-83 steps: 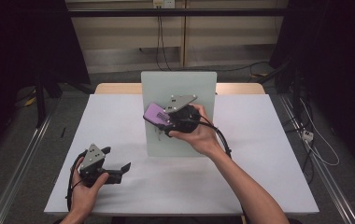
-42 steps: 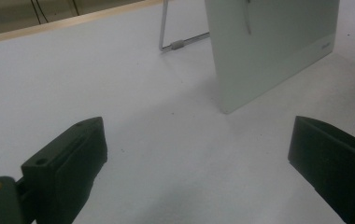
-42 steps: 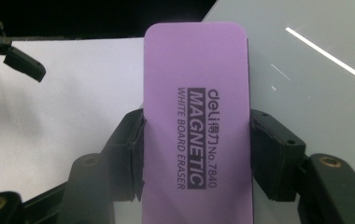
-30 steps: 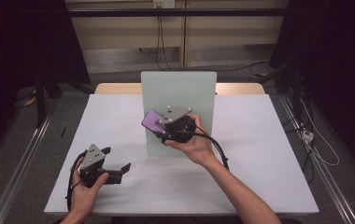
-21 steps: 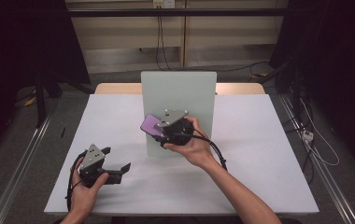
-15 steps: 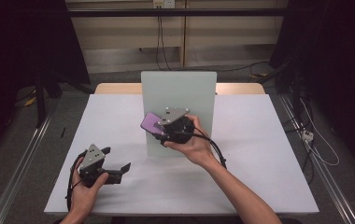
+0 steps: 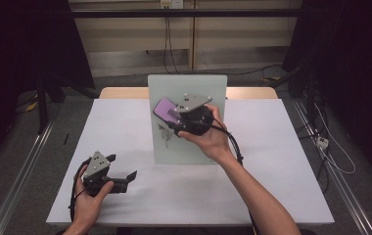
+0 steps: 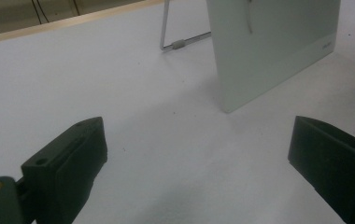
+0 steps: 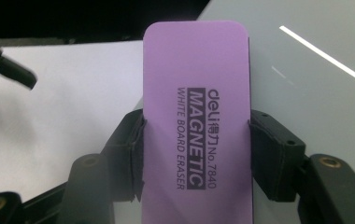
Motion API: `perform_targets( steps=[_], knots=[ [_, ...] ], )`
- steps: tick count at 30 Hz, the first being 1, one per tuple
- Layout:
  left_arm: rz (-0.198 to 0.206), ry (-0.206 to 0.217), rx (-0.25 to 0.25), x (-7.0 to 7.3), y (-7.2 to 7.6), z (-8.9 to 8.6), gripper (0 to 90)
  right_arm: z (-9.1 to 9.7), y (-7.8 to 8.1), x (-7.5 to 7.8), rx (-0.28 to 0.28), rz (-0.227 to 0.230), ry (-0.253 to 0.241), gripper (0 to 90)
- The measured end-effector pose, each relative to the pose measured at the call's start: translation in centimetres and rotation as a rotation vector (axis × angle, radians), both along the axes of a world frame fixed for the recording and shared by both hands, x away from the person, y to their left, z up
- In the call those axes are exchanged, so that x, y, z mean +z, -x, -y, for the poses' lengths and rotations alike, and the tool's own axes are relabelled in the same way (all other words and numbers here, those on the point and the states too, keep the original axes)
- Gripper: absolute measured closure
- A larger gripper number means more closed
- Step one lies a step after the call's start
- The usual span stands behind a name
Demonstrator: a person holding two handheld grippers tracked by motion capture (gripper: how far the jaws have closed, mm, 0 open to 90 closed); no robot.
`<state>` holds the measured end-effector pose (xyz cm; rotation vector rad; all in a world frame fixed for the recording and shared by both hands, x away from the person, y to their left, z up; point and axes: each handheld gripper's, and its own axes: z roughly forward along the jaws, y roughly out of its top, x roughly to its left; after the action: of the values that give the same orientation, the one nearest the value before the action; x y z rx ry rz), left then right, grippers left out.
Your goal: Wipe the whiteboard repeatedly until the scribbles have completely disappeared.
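High view showed my right gripper (image 7: pixel 174 116), clamped on the purple whiteboard eraser (image 7: pixel 165 108), had risen up the whiteboard (image 7: pixel 189 147), so I judged wiping underway, with dark marks (image 7: pixel 164 132) remaining below.

Board (image 7: pixel 189 142) stands upright mid-table (image 7: pixel 282 161), blocking passage front to back at centre; its wire stand (image 8: pixel 178 42) sticks out behind. Right gripper (image 7: pixel 176 115) with eraser (image 7: pixel 163 108) occupies board's upper face. Table left and right of board is open. Left gripper (image 7: pixel 125 177) rests front left; room ahead of it.

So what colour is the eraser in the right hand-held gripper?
Purple eraser with dark lettering; the right gripper view shows it best.
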<state>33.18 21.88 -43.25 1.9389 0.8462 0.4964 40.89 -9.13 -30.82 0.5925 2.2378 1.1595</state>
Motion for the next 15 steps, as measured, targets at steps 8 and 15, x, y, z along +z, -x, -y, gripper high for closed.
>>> perform_targets(
  steps=[8,15],
  knots=[
    [-0.002,-0.002,-0.001,-0.1,0.0,0.0,4.6,1.6,-0.7,2.6,-0.050,0.044,-0.038,41.7],
    [-0.004,-0.001,-0.001,-0.1,0.0,0.1,4.6,2.1,-0.8,3.3,-0.073,0.071,-0.047,41.7]
  ],
)
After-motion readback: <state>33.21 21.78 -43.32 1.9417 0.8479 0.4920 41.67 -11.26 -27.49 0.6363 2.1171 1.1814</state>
